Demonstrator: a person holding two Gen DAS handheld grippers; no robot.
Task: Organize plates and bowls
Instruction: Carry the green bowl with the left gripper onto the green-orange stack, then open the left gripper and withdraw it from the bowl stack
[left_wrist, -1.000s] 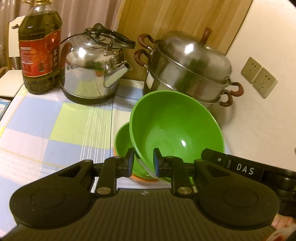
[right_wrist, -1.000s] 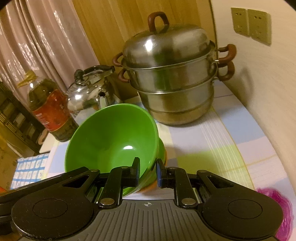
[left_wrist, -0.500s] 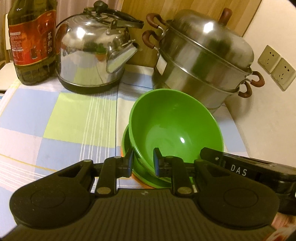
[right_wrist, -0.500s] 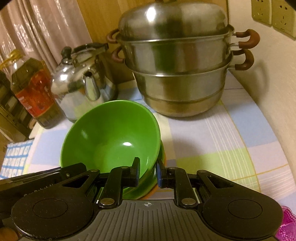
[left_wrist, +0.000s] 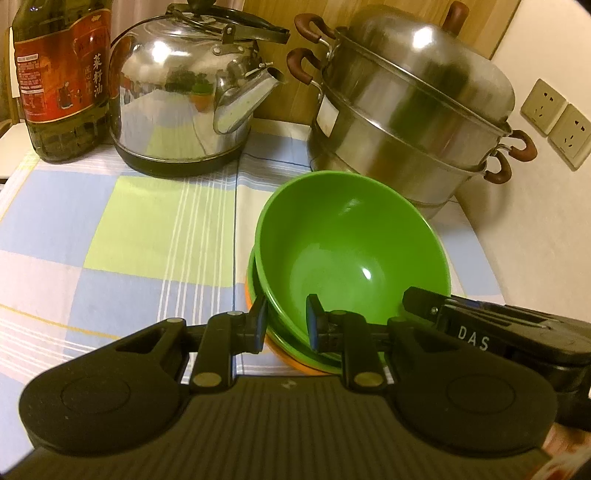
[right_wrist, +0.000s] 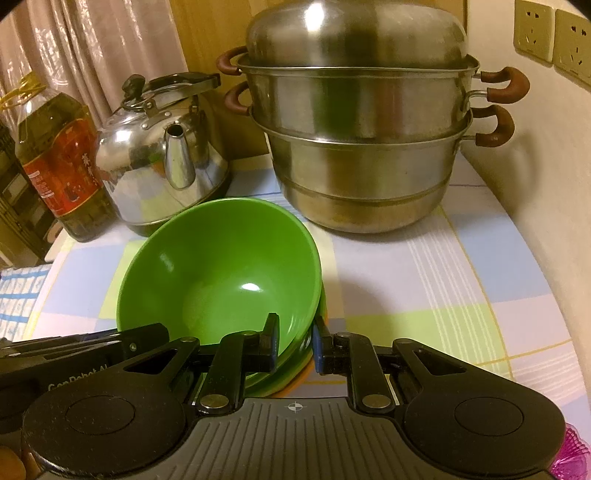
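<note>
A green bowl (left_wrist: 351, 243) sits nested in a second green bowl (left_wrist: 291, 343), which rests on an orange plate (left_wrist: 295, 363) on the checked cloth. My left gripper (left_wrist: 284, 321) straddles the top bowl's near-left rim, one finger outside and one inside, with a gap showing at the pads. In the right wrist view my right gripper (right_wrist: 294, 345) straddles the same green bowl (right_wrist: 218, 266) at its near-right rim, with the lower bowl (right_wrist: 284, 373) under it. The other gripper's body shows at each view's edge.
A steel stacked steamer pot (left_wrist: 410, 107) stands right behind the bowls. A steel kettle (left_wrist: 177, 99) and an oil bottle (left_wrist: 62, 74) stand at the back left. A wall with sockets (left_wrist: 554, 118) closes the right side. The checked cloth (left_wrist: 129, 240) spreads to the left.
Both grippers lowered the top green bowl, level, into the lower green bowl. The finger gaps on the rim look wider now than before.
</note>
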